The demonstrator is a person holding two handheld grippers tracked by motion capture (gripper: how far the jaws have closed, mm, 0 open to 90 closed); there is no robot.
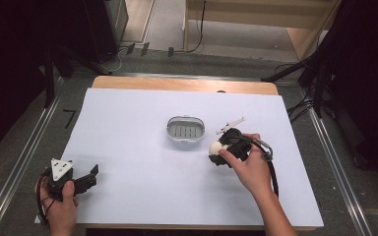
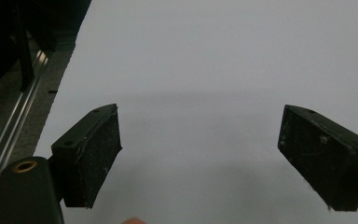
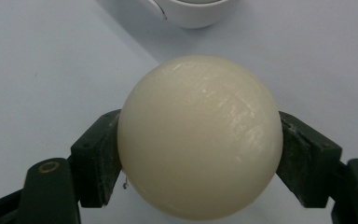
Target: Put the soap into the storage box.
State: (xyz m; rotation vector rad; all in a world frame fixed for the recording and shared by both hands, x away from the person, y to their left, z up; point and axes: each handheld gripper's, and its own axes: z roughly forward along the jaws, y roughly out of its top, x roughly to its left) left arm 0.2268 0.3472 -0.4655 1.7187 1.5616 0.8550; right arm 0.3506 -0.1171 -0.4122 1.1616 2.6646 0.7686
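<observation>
Right claw [image 3: 200, 154] clamped on a smooth cream ball [image 3: 199, 137], pads only at its two sides, just short of the white dish [image 1: 186, 129] mid-table; left claw [image 2: 200, 158] wide open and empty, parked over the near-left of the table [image 1: 128, 162]. Biggest risk: slick round surface squirting out of the pinch if grip eases or the hand tilts, then rolling off across the sheet. Also possible: clipping the dish rim on approach and shoving it, or dropping from too high and bouncing out.
</observation>
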